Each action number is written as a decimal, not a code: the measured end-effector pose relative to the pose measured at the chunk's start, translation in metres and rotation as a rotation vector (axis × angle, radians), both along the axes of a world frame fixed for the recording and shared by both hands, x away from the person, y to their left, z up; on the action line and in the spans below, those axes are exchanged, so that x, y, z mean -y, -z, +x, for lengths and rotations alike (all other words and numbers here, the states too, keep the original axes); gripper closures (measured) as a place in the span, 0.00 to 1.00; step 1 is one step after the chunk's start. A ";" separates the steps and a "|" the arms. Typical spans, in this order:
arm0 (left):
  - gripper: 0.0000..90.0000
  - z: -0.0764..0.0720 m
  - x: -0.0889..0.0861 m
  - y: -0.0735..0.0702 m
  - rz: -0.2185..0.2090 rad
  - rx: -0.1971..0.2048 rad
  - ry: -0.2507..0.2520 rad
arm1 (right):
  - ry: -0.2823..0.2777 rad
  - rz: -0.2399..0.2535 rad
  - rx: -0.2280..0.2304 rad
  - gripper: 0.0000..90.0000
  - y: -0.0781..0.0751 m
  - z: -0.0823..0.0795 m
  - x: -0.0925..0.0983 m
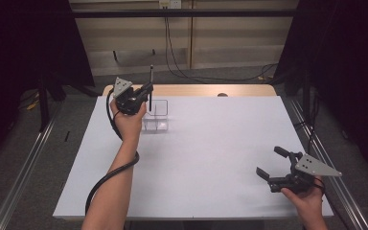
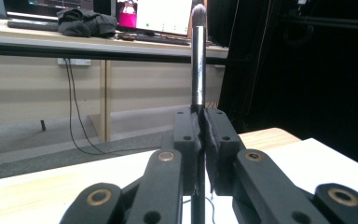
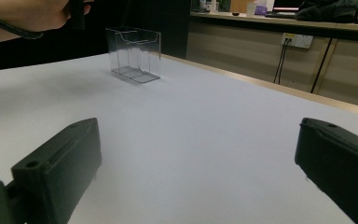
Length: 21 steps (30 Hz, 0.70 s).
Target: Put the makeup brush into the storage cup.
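Brush [image 2: 198, 65]: lower shaft hidden between the left hand-held gripper's [image 2: 200, 135] pads, cut off at the bottom edge. Clear holder [image 1: 157, 115]: near-left corner hidden behind that hand-held gripper.

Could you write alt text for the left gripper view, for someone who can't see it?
Two black jaws of the left tool are shut on a slim makeup brush, held upright with its dark bristle tip at the top. Behind it are a white table edge, a beige wall with hanging cables, and a desk with lit screens.

Left claw [image 1: 146, 91] is raised with jaws pressed together, while right claw [image 1: 270, 164] rests low, jaws spread wide.
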<state>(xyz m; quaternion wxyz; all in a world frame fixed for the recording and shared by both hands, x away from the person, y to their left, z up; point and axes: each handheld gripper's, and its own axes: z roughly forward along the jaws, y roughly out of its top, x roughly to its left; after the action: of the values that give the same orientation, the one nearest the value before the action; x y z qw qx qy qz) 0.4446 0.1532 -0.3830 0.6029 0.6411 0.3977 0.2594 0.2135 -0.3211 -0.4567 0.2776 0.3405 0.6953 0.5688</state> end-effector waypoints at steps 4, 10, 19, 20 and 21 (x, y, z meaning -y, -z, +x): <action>0.93 0.002 -0.001 0.003 -0.003 -0.004 -0.020 | 0.000 0.004 0.000 0.00 0.000 0.000 0.000; 0.93 0.004 -0.003 0.006 0.006 -0.008 -0.029 | 0.000 0.003 -0.001 0.00 0.000 0.000 0.000; 0.93 0.007 -0.002 0.009 0.025 -0.012 -0.043 | -0.001 0.003 -0.001 0.00 0.000 0.000 0.001; 0.93 0.008 -0.002 0.009 0.029 -0.010 -0.044 | -0.001 0.003 -0.001 0.00 0.000 0.000 0.001; 0.93 0.008 -0.002 0.009 0.031 -0.009 -0.045 | -0.002 0.002 -0.002 0.00 0.000 0.000 0.001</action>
<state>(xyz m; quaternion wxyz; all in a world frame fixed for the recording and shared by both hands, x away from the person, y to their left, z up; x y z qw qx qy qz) 0.4526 0.1549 -0.3925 0.5850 0.6425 0.4107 0.2762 0.2133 -0.3219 -0.4571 0.2762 0.3408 0.6951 0.5695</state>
